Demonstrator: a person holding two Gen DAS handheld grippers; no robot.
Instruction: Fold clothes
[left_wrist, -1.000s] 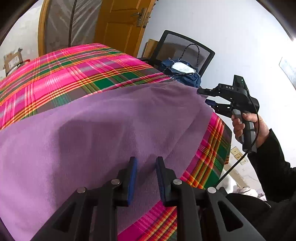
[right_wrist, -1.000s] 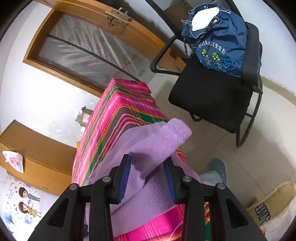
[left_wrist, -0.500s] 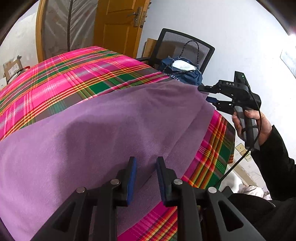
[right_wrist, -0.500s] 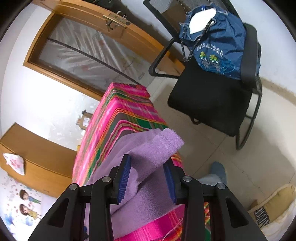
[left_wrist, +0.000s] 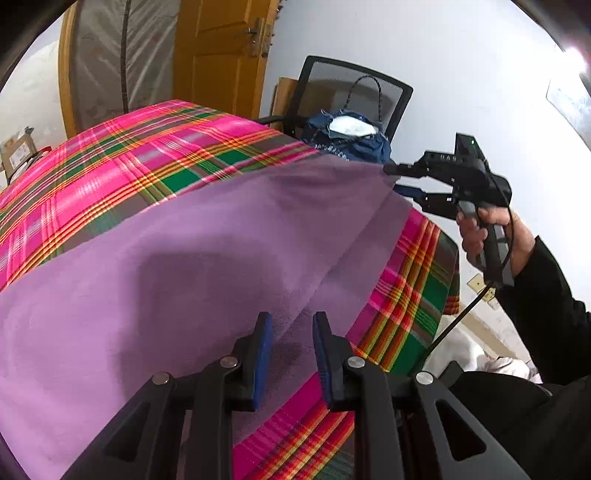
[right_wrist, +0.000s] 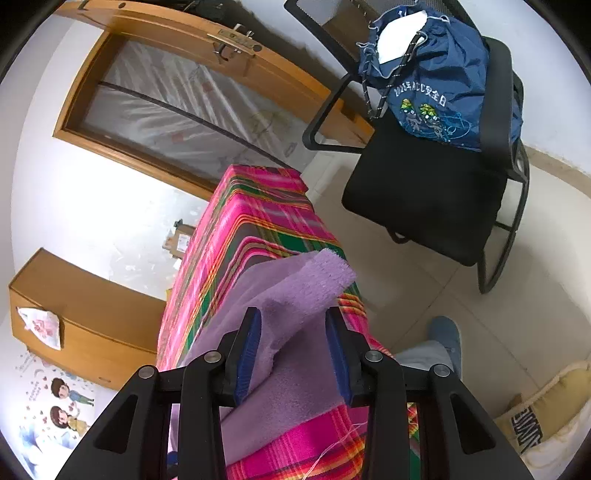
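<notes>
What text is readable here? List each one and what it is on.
"安全日", preceded by blurred characters: blue bag on the chair.
Black letters on the cream bag: partly cut off, unreadable.
Cardboard box label: too small.
Lettering on the right hand-held gripper: blurred.

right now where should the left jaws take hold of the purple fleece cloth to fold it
Probably the near hem of the soft purple fleece cloth, where it overhangs the pink plaid tablecloth. Come in from the near table edge, one jaw above and one below: the cloth lies flat elsewhere, and only that edge looks free. The left gripper hovers there, while the right gripper has the other corner raised.
</notes>
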